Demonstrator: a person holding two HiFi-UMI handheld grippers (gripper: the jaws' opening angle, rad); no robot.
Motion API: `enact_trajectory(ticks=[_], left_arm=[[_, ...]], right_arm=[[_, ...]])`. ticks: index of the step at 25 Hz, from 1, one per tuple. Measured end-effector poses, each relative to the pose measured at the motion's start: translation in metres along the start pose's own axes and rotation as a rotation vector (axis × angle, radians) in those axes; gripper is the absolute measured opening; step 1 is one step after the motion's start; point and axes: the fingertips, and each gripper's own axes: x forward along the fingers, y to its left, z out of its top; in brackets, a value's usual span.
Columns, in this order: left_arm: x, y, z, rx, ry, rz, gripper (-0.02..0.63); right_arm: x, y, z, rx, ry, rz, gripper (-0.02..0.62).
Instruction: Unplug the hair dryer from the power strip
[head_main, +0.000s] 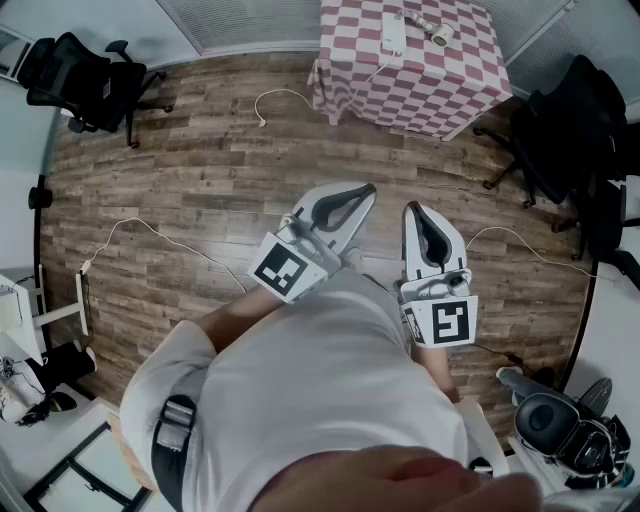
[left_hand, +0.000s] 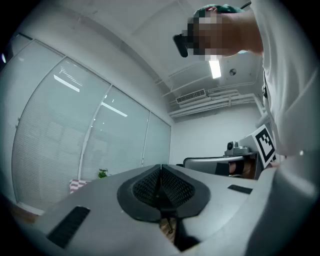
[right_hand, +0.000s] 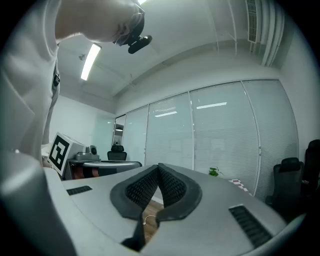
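Observation:
A small table under a red-and-white checked cloth (head_main: 440, 90) stands far ahead across the wooden floor. On it lie a white power strip (head_main: 394, 36) and, beside it to the right, a pale hair dryer (head_main: 438, 32). Both grippers are held close to the person's body, far from the table. My left gripper (head_main: 365, 190) is shut with nothing in it, its pads meeting at the tip (left_hand: 161, 167). To its right, my right gripper (head_main: 415, 210) is likewise shut and empty (right_hand: 159, 166). A corner of the checked cloth (right_hand: 239, 186) shows in the right gripper view.
A white cable (head_main: 270, 98) loops on the floor left of the table. Other cables (head_main: 150, 232) (head_main: 520, 240) trail across the boards. Black office chairs stand at the back left (head_main: 85, 80) and right (head_main: 570, 140). Equipment (head_main: 550, 425) sits near right.

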Motion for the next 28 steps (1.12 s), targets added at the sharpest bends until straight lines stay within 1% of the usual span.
enact_trajectory(ticks=[5,9,13,20,25,28], left_arm=[[-0.001,0.003,0.001,-0.008,-0.005,0.005,0.034],[0.000,0.002,-0.001,-0.003,-0.001,0.006,0.034],[0.006,0.001,-0.002,-0.001,0.001,0.009,0.034],[0.024,-0.009,-0.006,0.004,0.005,0.009,0.034],[0.041,-0.017,-0.011,0.004,0.003,0.025,0.034],[0.051,-0.021,-0.013,0.002,-0.002,0.037,0.034]], right_arm=[[0.003,0.000,-0.002,-0.003,0.001,0.003,0.031],[0.000,-0.005,0.002,0.039,-0.045,0.001,0.031],[0.002,-0.006,0.000,0.045,-0.044,0.041,0.032],[-0.003,-0.019,0.000,0.037,-0.051,0.068,0.034],[-0.007,-0.034,-0.009,0.065,-0.023,0.110,0.034],[-0.009,-0.042,-0.012,0.057,-0.012,0.134,0.034]])
